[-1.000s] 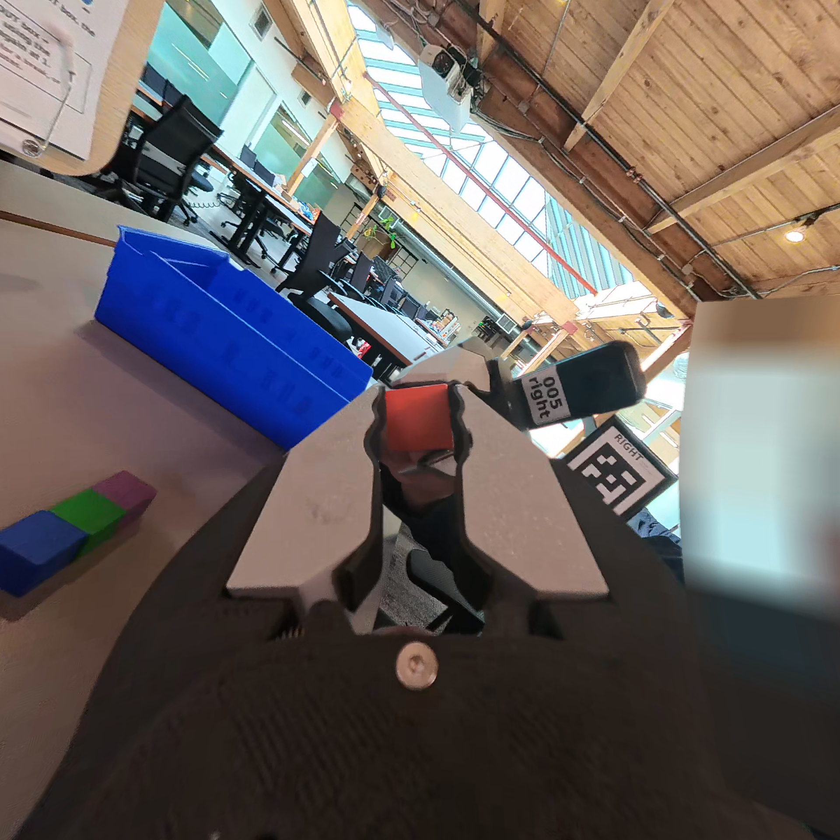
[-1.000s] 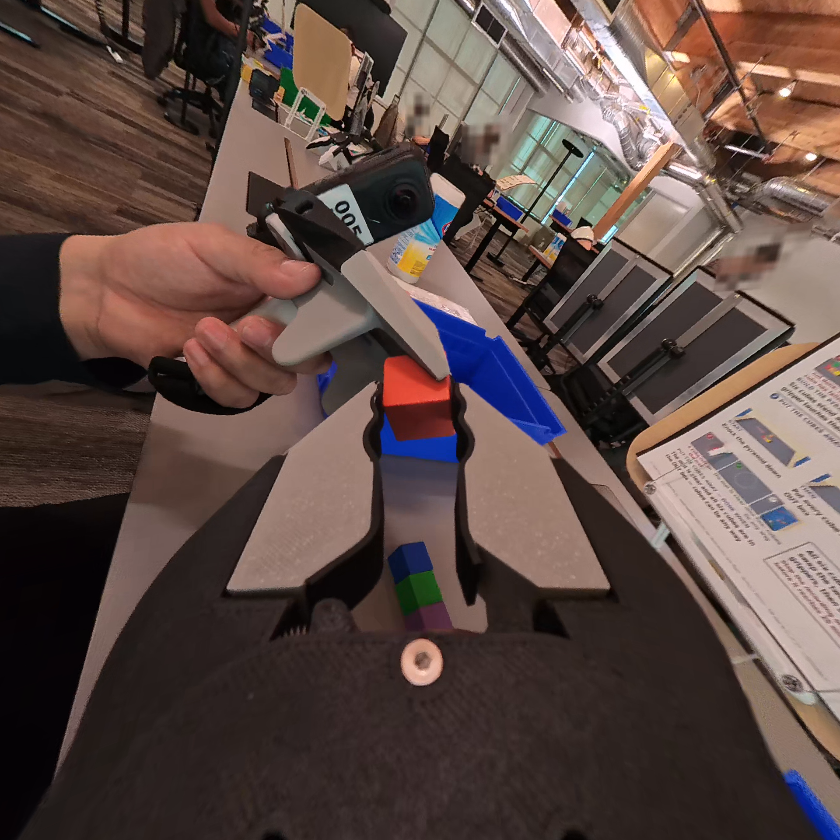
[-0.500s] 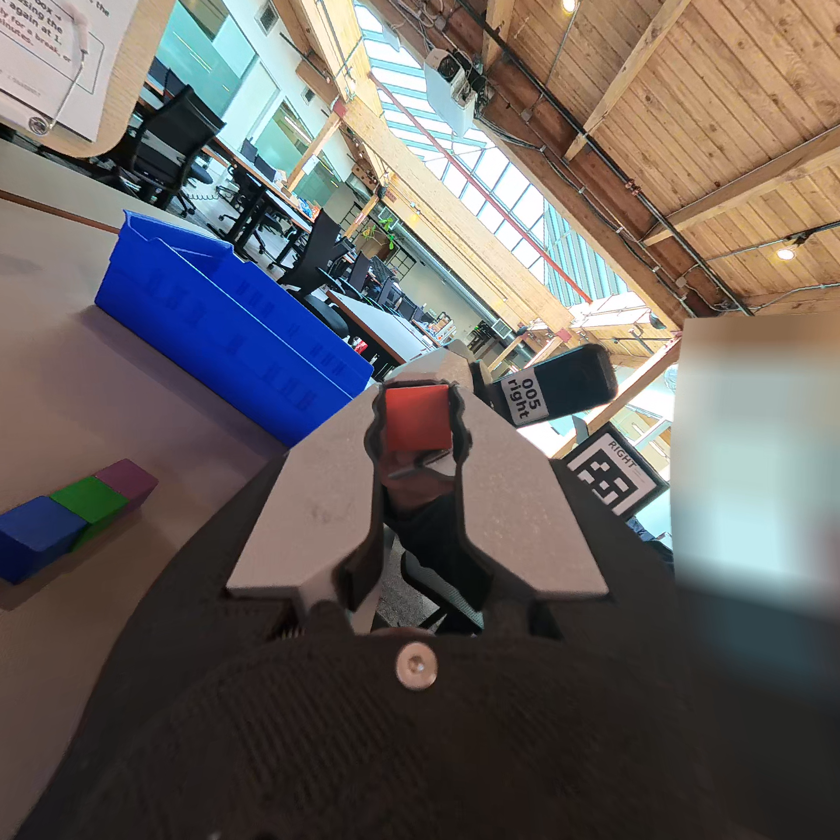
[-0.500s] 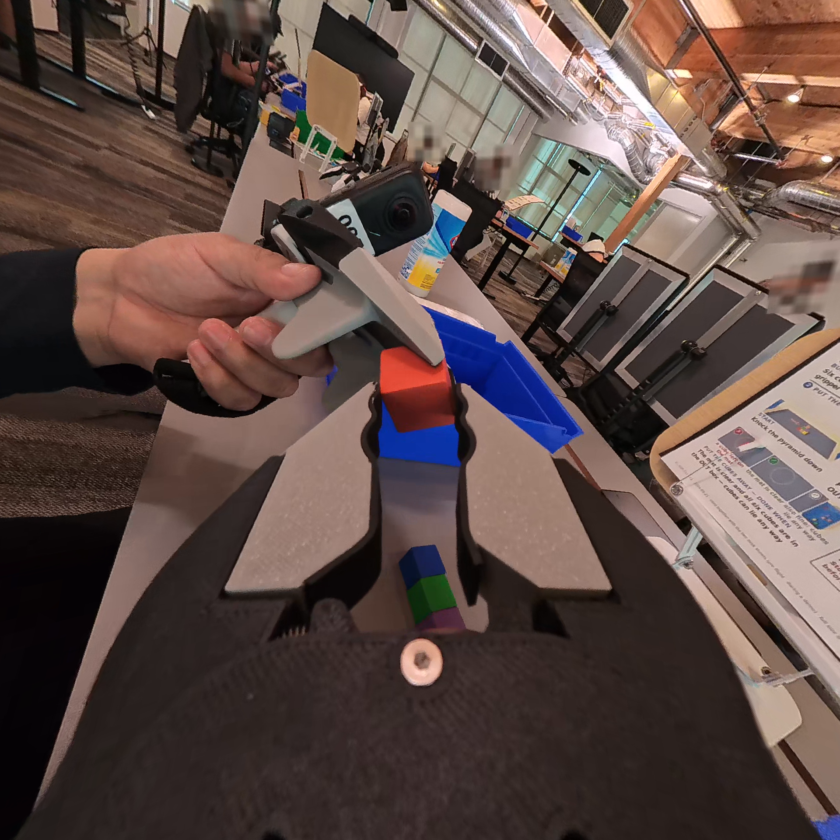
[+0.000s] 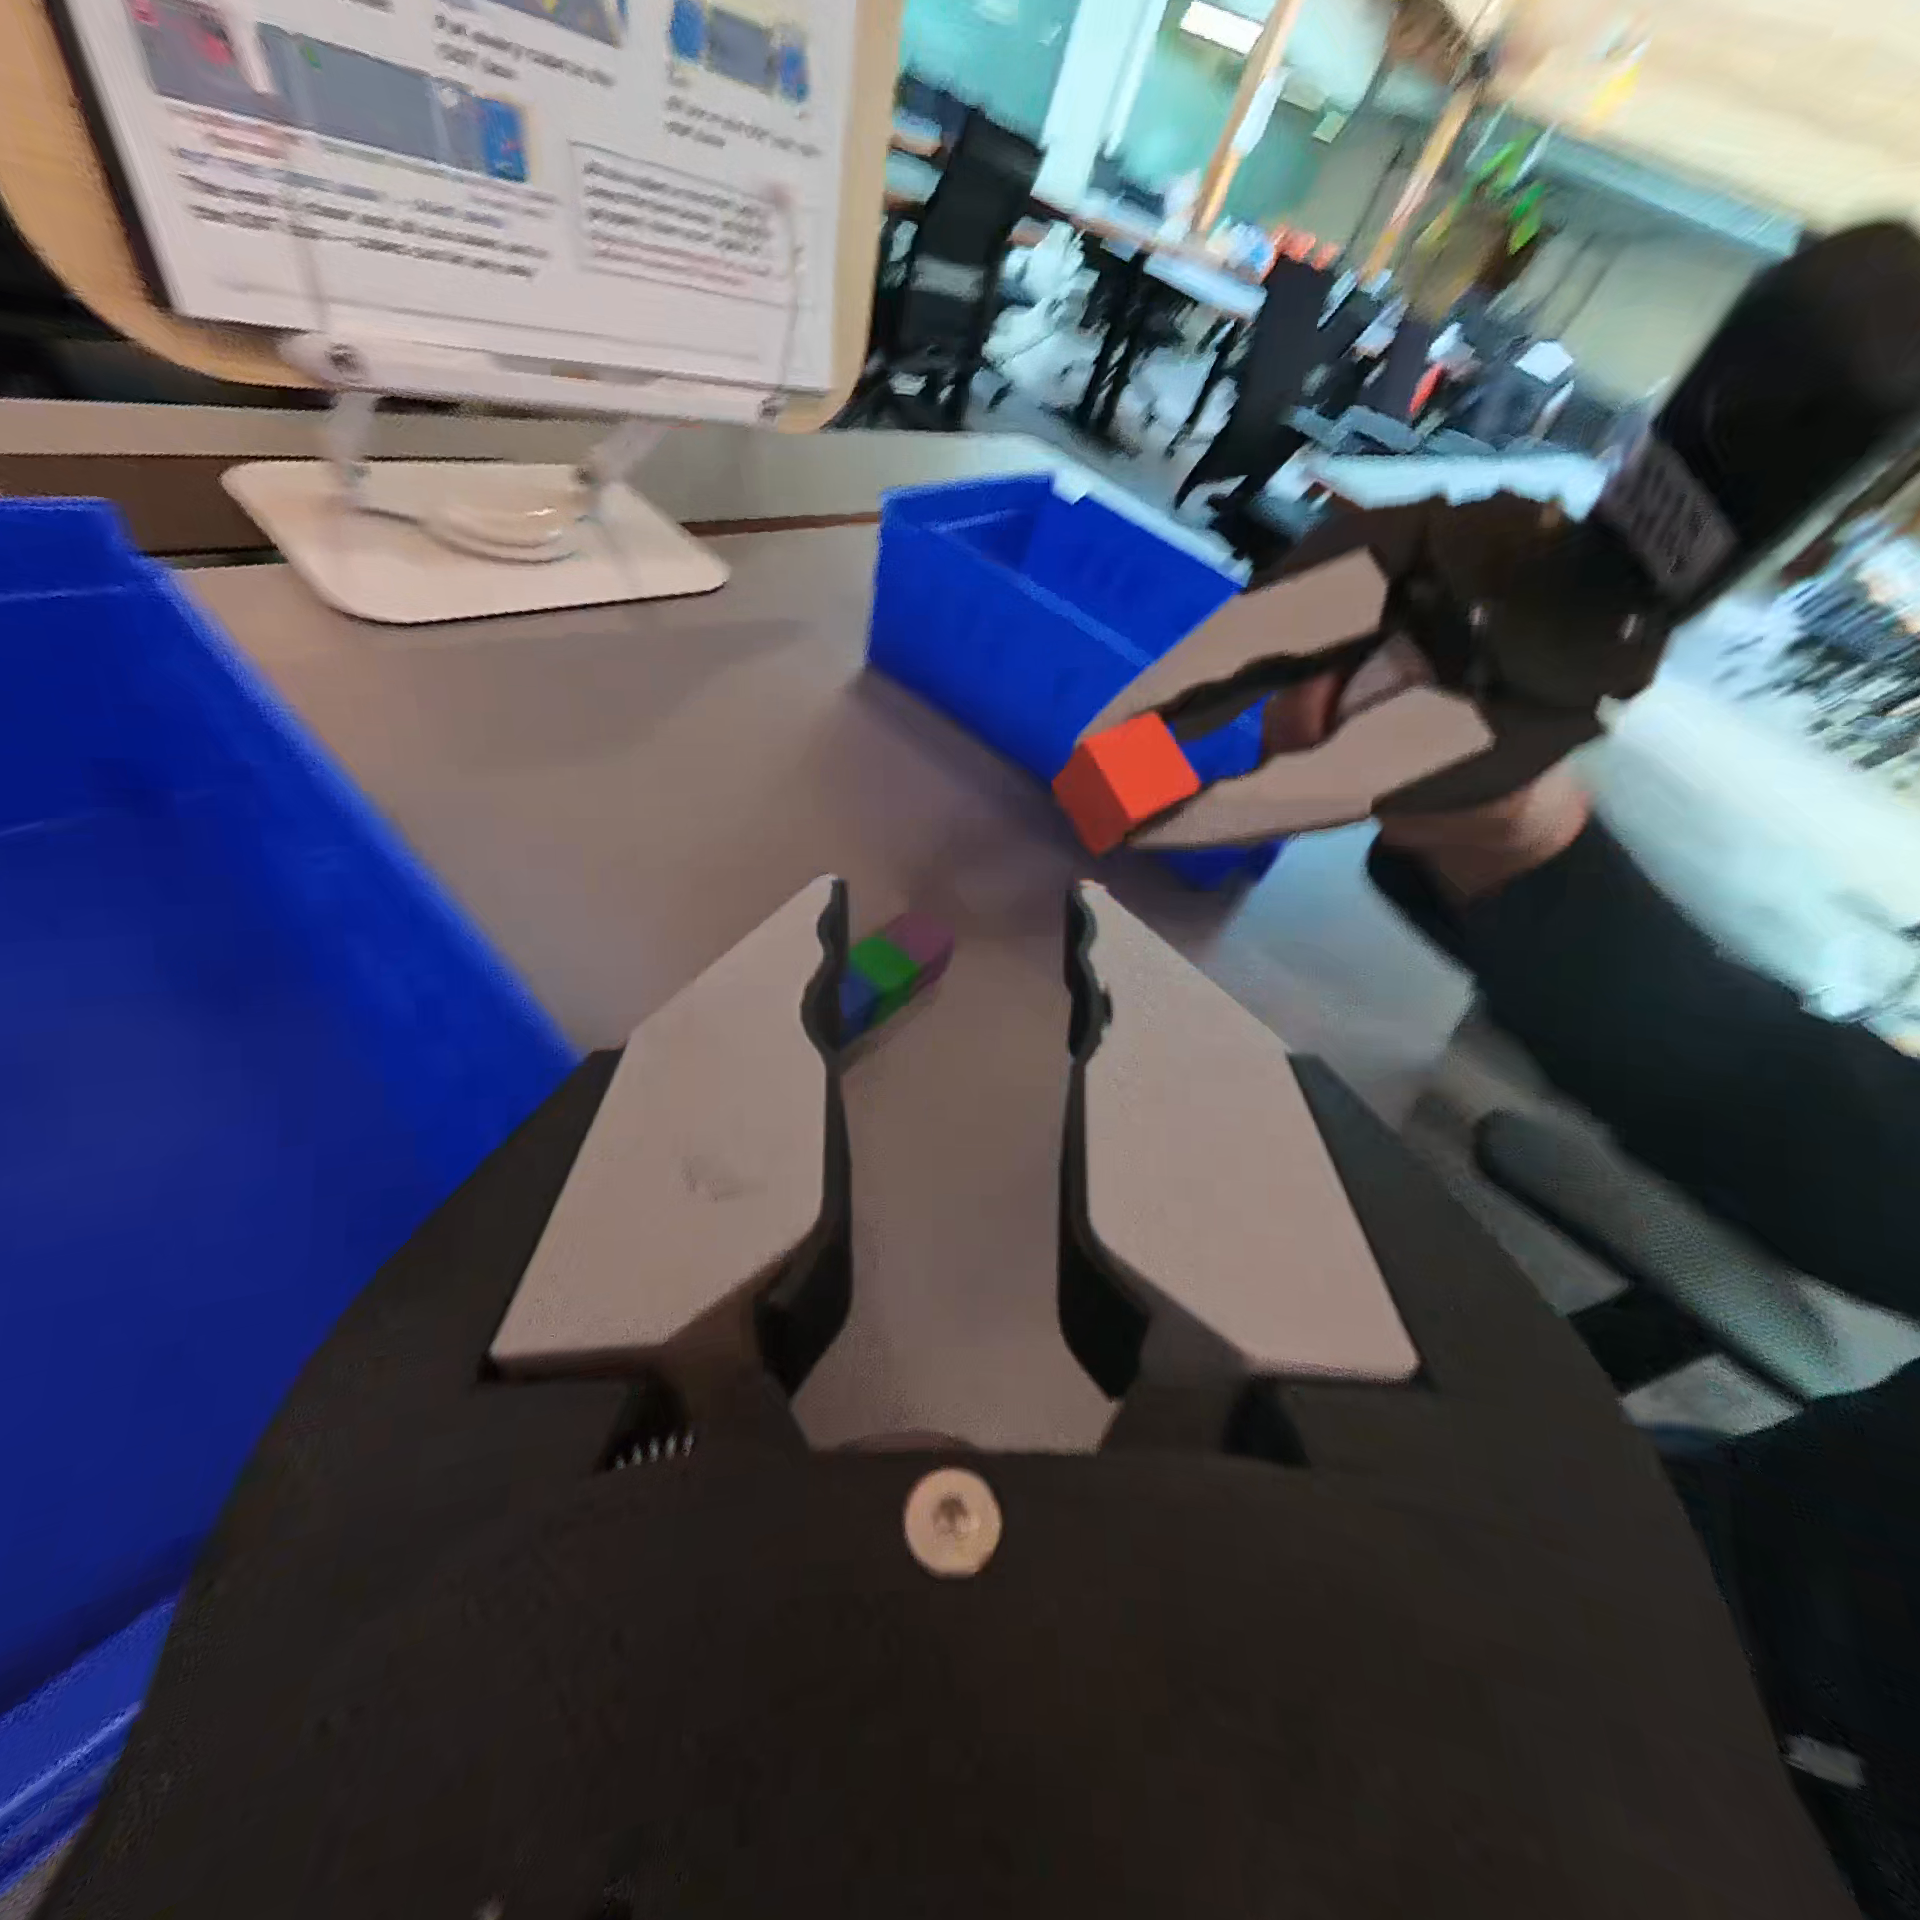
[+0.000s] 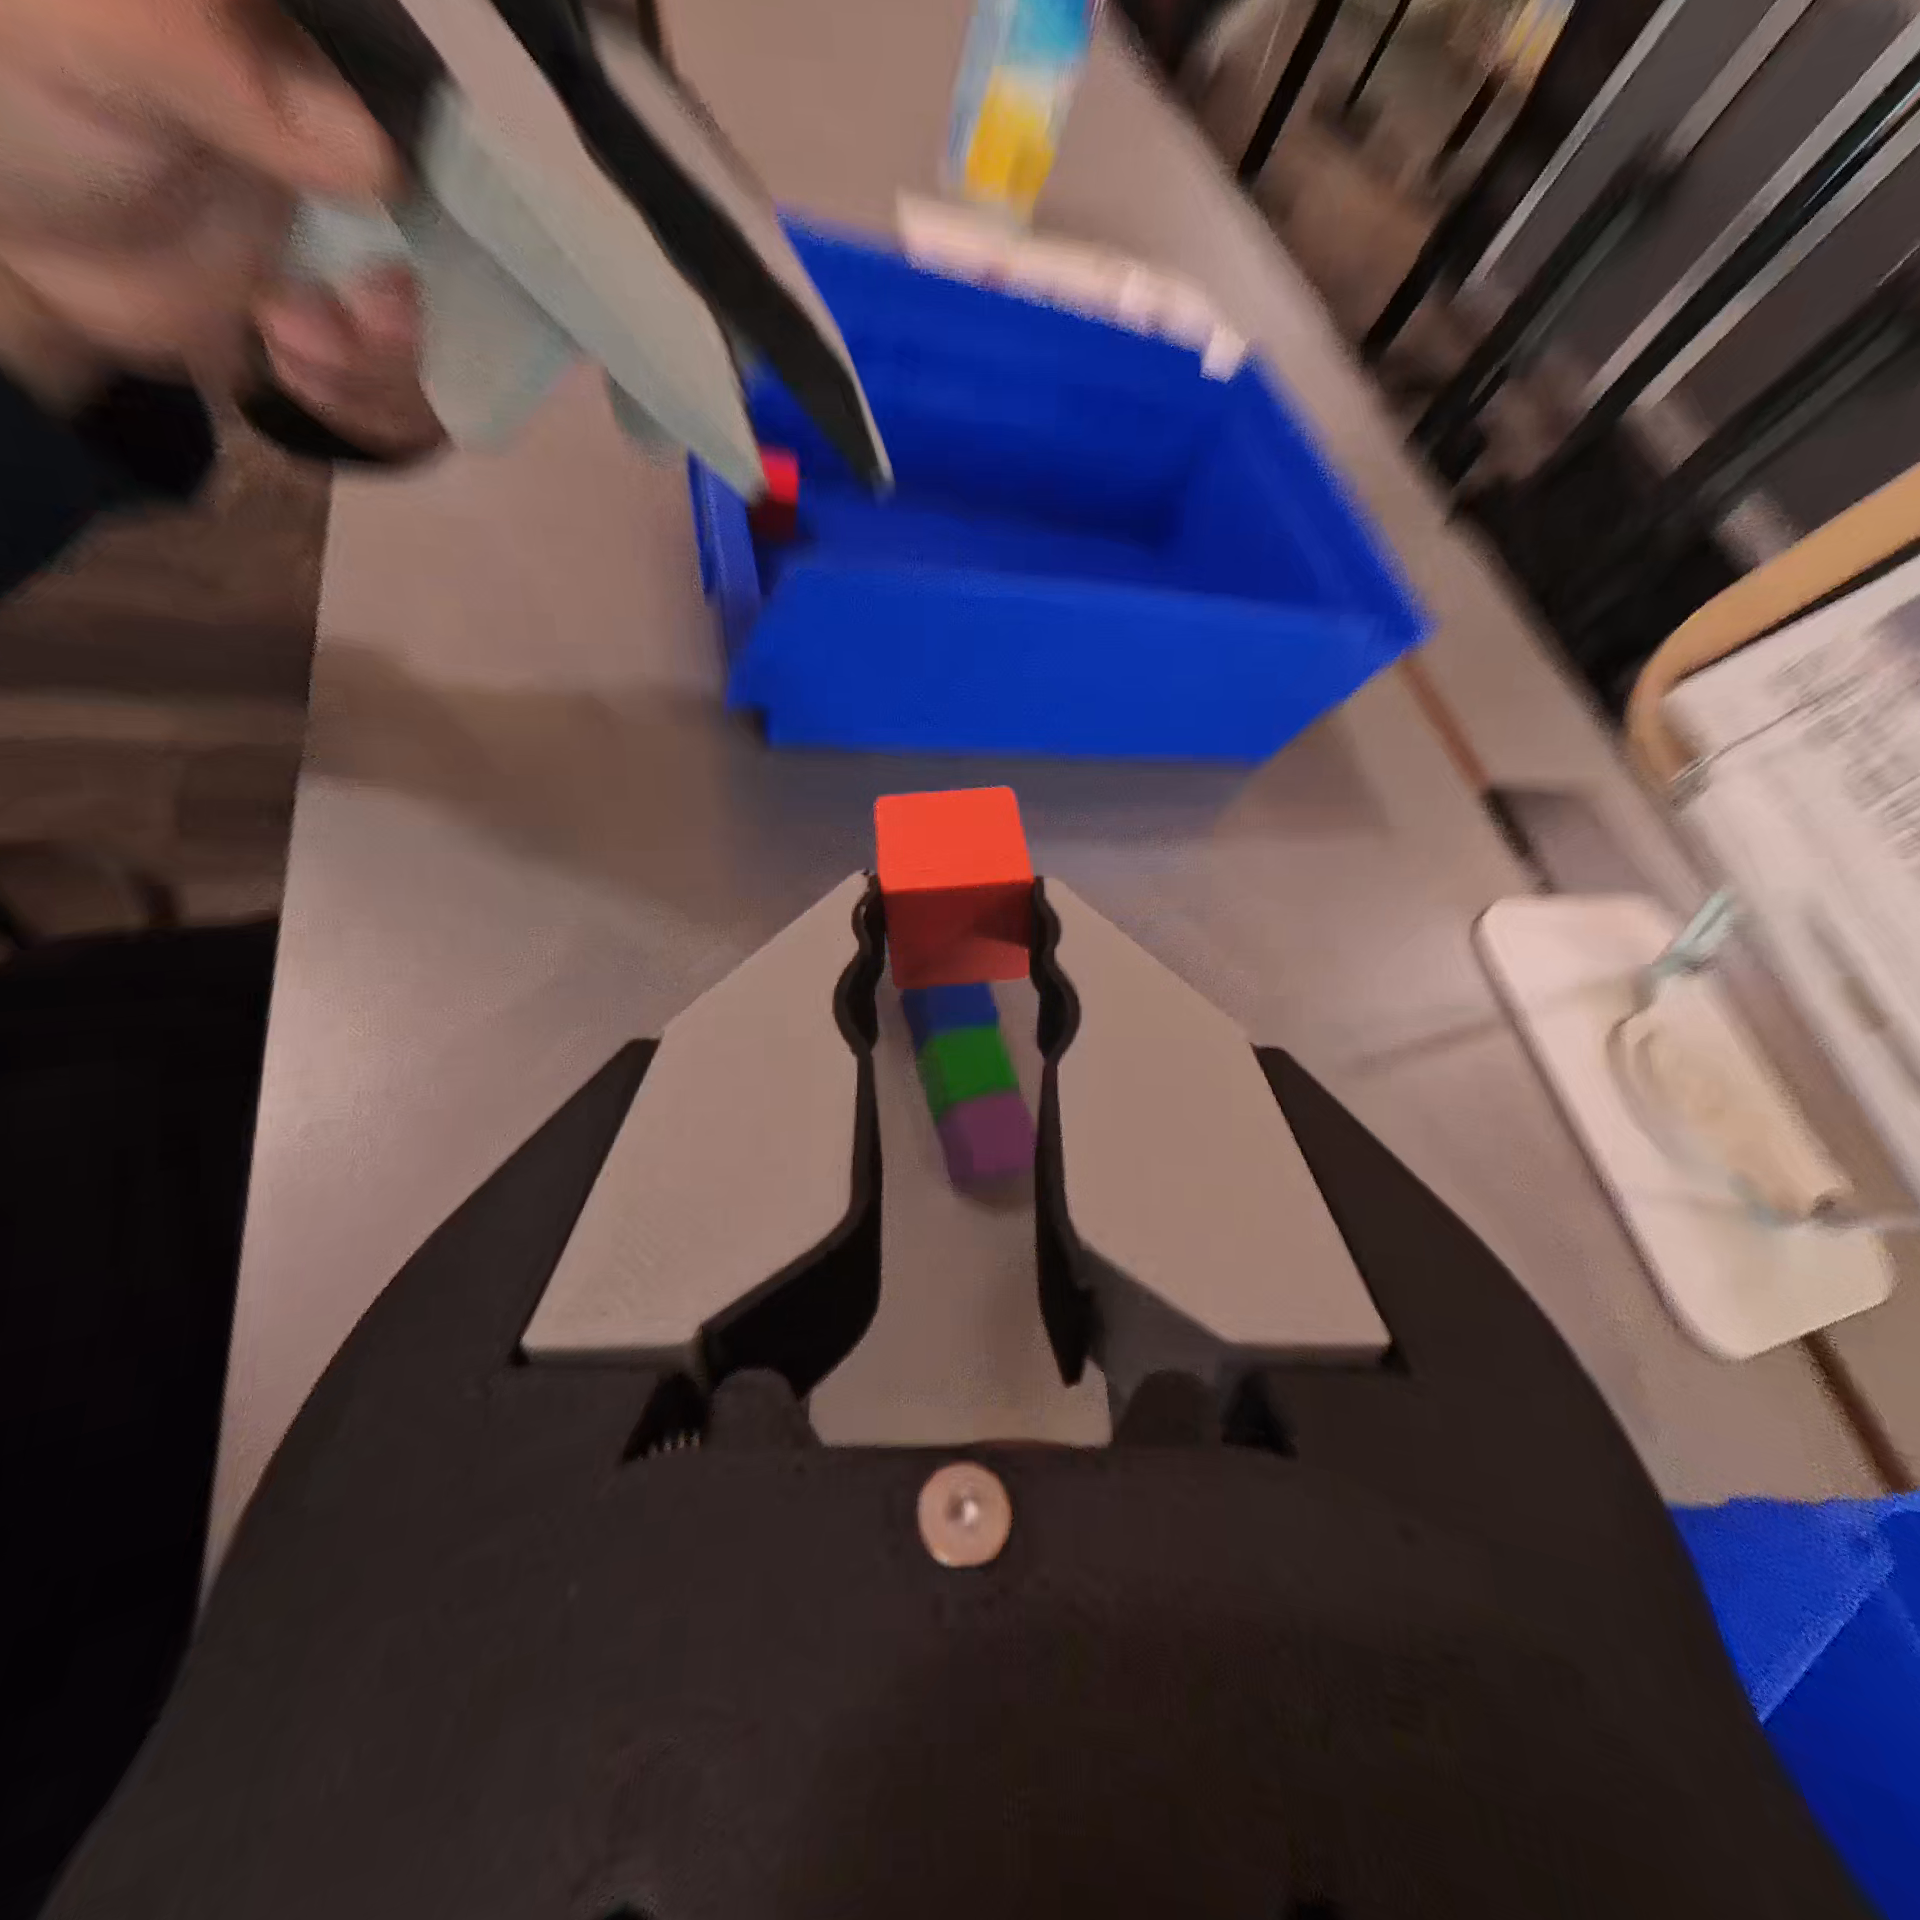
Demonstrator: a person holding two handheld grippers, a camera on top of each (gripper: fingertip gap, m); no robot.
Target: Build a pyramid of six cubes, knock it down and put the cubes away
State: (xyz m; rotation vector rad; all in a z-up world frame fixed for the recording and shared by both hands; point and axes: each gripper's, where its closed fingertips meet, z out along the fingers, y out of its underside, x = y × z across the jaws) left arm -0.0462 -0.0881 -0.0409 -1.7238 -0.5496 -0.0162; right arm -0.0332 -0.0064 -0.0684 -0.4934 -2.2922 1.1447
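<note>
The right gripper [image 6: 954, 894] clamps an orange cube [image 6: 951, 896] above the blue-green-purple row [image 6: 971, 1081] on the table [image 6: 540, 883], while the left gripper [image 5: 951, 909] gapes wide, empty

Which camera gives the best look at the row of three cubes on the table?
The right wrist view: the row of three cubes, blue, green and purple, lies between the fingers of the right gripper, only the blue one partly covered by the orange cube. In the left wrist view the row is smaller, its blue end behind a finger.

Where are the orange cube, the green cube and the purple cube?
orange cube [image 6: 951, 868]: right wrist view, its top face.
green cube [image 6: 966, 1070]: right wrist view, its top face.
purple cube [image 6: 992, 1143]: right wrist view, its top face.
</note>
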